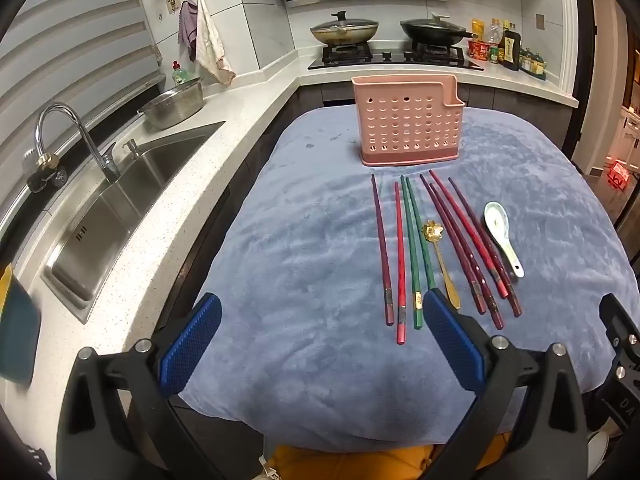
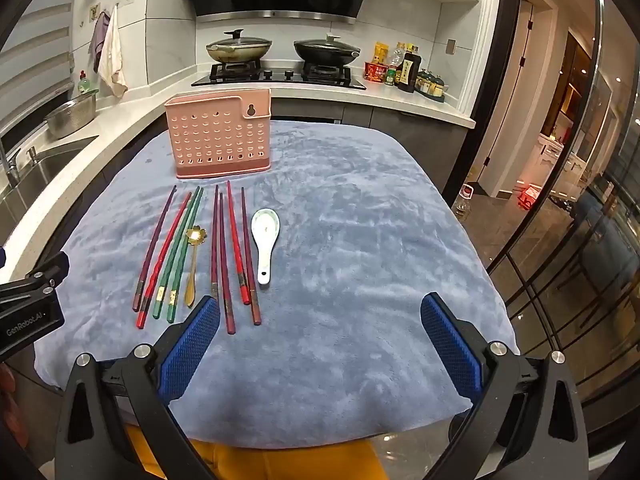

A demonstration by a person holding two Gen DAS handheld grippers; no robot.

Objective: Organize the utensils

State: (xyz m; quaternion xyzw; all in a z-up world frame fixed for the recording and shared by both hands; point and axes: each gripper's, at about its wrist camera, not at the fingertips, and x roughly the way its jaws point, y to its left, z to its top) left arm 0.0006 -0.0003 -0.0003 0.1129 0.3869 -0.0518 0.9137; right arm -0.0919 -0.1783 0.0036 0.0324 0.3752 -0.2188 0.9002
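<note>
i hold my left gripper (image 1: pixel 320 320) and right gripper (image 2: pixel 320 320) spread wide and empty above the near edge of the blue cloth (image 1: pixel 300 240), past them the chopsticks (image 1: pixel 416 252), gold spoon (image 1: pixel 440 264) and white spoon (image 2: pixel 265 240) lie in a row, and farthest stands the pink holder (image 2: pixel 220 136).
</note>
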